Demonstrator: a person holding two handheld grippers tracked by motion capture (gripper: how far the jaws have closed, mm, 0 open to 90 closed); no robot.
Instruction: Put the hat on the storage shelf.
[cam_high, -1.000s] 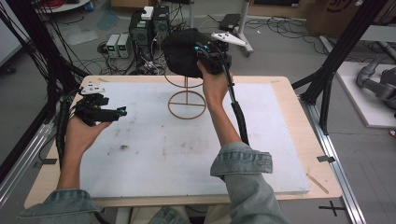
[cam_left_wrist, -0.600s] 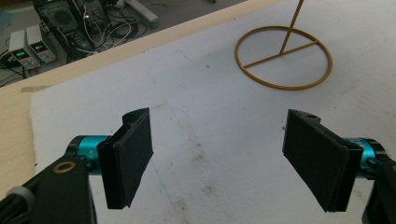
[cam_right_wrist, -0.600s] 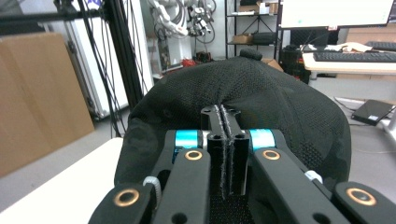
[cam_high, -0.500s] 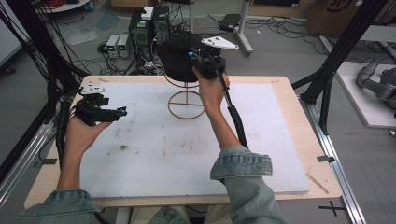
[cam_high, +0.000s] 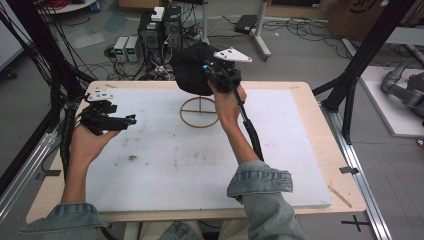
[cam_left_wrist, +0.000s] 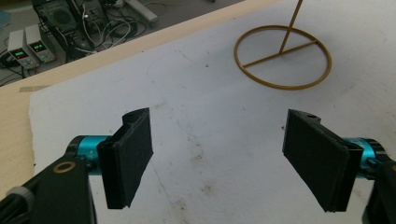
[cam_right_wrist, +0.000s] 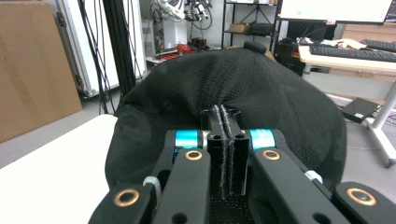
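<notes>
A black mesh cap (cam_high: 190, 70) hangs over the upright rod of a gold wire stand whose ring base (cam_high: 200, 113) rests on the white mat (cam_high: 200, 165) at the far middle. My right gripper (cam_high: 214, 76) is shut on the cap's fabric; in the right gripper view the jaws (cam_right_wrist: 224, 119) are pressed together with the cap (cam_right_wrist: 266, 88) bulging beyond them. Whether the cap touches the rod is hidden. My left gripper (cam_high: 131, 120) hovers over the mat's left side, wide open and holding nothing (cam_left_wrist: 219, 140), with the stand's ring (cam_left_wrist: 282, 58) ahead of it.
The mat covers a wooden table (cam_high: 320, 130). Power supplies (cam_high: 127, 47) and tangled cables sit on the floor beyond the far edge. Black frame posts (cam_high: 370, 55) rise at the right, and cable bundles (cam_high: 65, 115) hang at the left.
My right gripper has carried the cap slightly left and lower over the stand. The left gripper has stayed where it was, still open.
</notes>
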